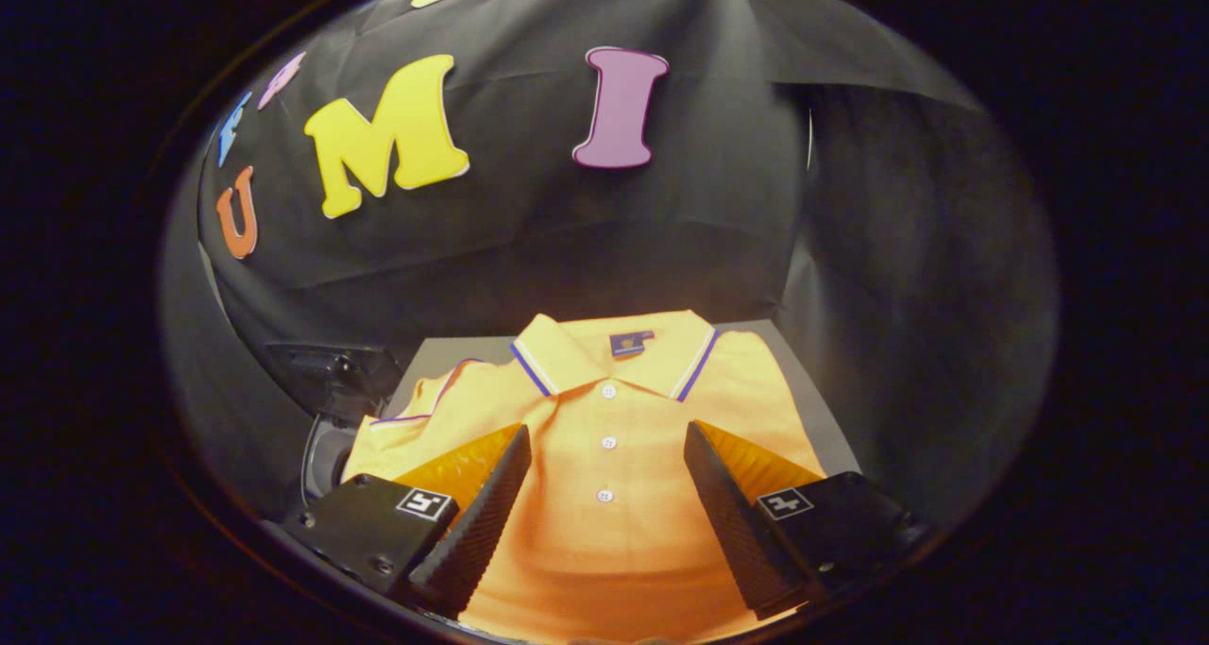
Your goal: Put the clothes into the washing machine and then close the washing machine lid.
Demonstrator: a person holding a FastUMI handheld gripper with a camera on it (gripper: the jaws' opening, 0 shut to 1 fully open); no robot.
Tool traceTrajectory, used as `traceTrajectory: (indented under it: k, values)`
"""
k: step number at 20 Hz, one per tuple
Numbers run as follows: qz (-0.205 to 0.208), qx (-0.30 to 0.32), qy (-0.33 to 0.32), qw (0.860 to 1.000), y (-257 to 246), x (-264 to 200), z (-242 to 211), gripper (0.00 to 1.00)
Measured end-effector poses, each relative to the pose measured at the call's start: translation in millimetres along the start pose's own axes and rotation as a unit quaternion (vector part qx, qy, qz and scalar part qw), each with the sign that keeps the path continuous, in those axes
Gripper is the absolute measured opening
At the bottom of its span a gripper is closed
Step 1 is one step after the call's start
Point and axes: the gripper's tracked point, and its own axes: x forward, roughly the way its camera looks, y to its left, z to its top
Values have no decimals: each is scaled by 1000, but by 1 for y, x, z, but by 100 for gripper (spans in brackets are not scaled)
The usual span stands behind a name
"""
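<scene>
Gripper jaws apart over orange polo shirt, dark surface beneath

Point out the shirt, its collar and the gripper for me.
shirt (604, 522): gripper view, button placket between the fingers.
collar (557, 352): gripper view, left flap.
gripper (606, 456): gripper view, open gap between the fingertips.

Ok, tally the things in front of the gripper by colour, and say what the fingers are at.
Orange: 1, the polo shirt, lying flat on a grey surface.
Black: 1, a dark object beside the shirt's sleeve; what it is I cannot tell.
Total: 2.
The gripper is open, fingers spread over the shirt.
</scene>
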Motion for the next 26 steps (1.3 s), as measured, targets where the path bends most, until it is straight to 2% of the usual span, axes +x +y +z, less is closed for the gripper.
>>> traceTrajectory:
  k: [6,11,13,17,20,21,24,26]
  values:
    - [-17,8,63,998,0,22,-24,100]
    - [-30,-3,72,997,-1,23,-24,100]
    - [-31,-5,76,997,0,25,-24,95]
    - [-40,0,80,996,-5,24,-23,75]
    - [-39,-1,84,996,-2,22,-22,41]
    - [-38,3,85,996,-1,23,-25,37]
    - [-24,1,83,996,0,24,-23,14]
    - [-10,17,70,997,1,21,-21,8]
